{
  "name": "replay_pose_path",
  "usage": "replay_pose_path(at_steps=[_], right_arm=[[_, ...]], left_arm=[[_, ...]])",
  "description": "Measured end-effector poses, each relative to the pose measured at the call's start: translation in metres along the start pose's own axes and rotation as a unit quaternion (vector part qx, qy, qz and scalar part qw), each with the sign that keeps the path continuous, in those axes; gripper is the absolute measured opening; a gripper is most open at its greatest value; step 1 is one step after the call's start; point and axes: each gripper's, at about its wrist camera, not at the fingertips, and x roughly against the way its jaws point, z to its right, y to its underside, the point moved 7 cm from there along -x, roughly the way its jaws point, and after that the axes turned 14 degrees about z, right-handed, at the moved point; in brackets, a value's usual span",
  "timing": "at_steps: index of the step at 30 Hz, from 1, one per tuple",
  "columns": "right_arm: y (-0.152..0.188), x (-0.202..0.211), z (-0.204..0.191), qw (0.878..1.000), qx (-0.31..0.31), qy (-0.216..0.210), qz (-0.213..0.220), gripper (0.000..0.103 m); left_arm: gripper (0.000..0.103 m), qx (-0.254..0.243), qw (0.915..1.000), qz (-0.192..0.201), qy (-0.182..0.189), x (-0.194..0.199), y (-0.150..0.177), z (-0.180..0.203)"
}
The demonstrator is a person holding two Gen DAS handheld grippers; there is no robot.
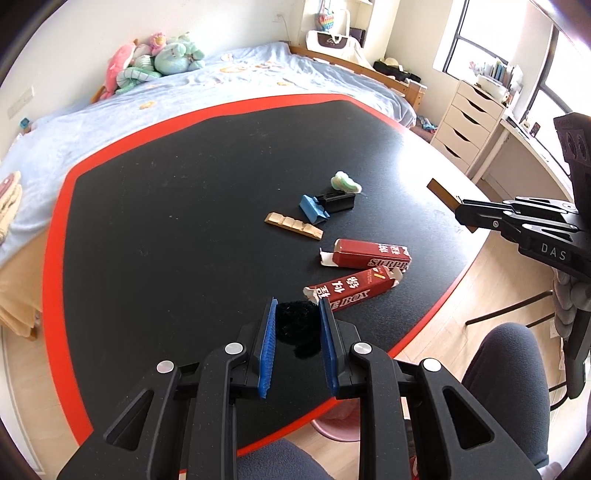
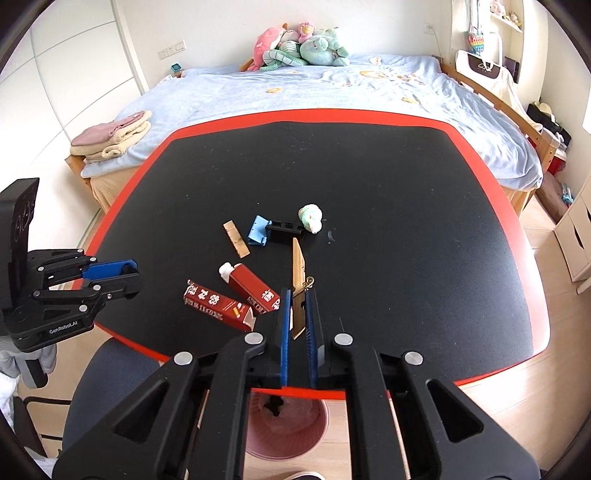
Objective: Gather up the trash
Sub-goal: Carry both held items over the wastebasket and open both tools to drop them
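Below, a pink bin [image 2: 288, 424] holds scraps; left gripper [image 1: 297, 314] clamps black fluff [image 1: 297, 326], right gripper [image 2: 295, 306] a wooden strip [image 2: 298, 269].

Daylight filled the room, and I saw it came from the window [image 1: 491, 48] at the upper right of the left view, which was blown out to white. The wall [image 2: 221, 22] and bed [image 2: 332, 96] were bright and evenly lit. The black table [image 1: 184, 206] showed a soft sheen and only faint shadows under the things on it. Both views stayed sharp at the centre. Straight edges bowed strongly toward the rim, and the corners fell to black.
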Motion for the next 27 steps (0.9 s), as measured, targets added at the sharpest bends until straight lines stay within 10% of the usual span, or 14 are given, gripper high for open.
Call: replay_pose_path(at_steps=[27], right_arm=[[0.089, 0.081, -0.044, 0.999, -0.001, -0.041, -0.033, 0.008]], left_arm=[[0.022, -0.039, 0.9970, -0.007, 0.067, 0.045, 0.047, 0.079]])
